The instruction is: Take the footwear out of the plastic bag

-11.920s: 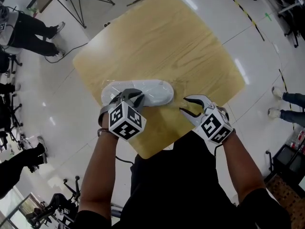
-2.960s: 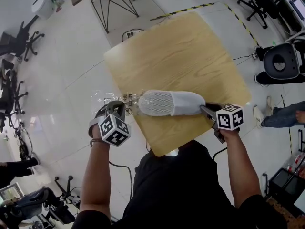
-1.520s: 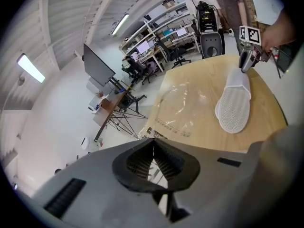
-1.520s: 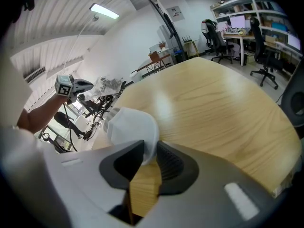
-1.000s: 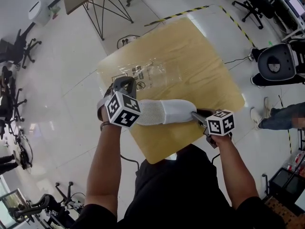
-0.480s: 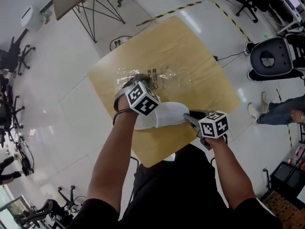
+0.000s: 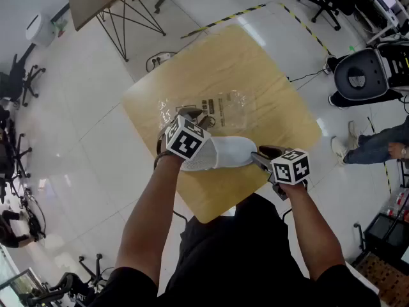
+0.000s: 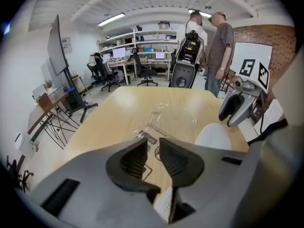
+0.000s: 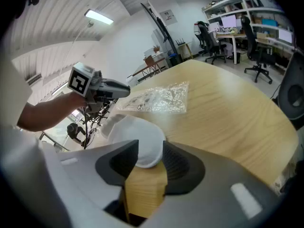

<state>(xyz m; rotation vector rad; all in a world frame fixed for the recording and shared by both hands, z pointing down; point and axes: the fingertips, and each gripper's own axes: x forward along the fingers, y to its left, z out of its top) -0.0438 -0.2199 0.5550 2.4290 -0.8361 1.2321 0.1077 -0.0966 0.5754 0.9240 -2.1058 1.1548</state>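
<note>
Your left claw [image 8: 153, 147] has its dark, ribbed pads a narrow gap apart and opening. Nothing sits between them. Just beyond its tips lies the plastic bag [image 7: 216, 105], a clear, crinkled film with dark print, flat and empty on the table [image 7: 262, 56]. The tabletop is pale wood grain, a square with rounded corners.

Your right claw [image 9: 150, 152] is opening too. The rounded end of the white shoe [image 7: 220, 152] sits between its pads at the very tips, and the pads no longer look pressed on it. The shoe is a soft, smooth, long oval with a finely meshed fabric at its far end. It rests on the wood and stretches from your right claw's tips across to just beside your left claw, on that claw's right.

Three seconds ago the shoe hung in the air between both claws, with the bag bunched at your left claw off the table's edge. Half a second ago your left claw was over the bag. It has since drawn back toward you, and the bag now lies spread out past it.
</note>
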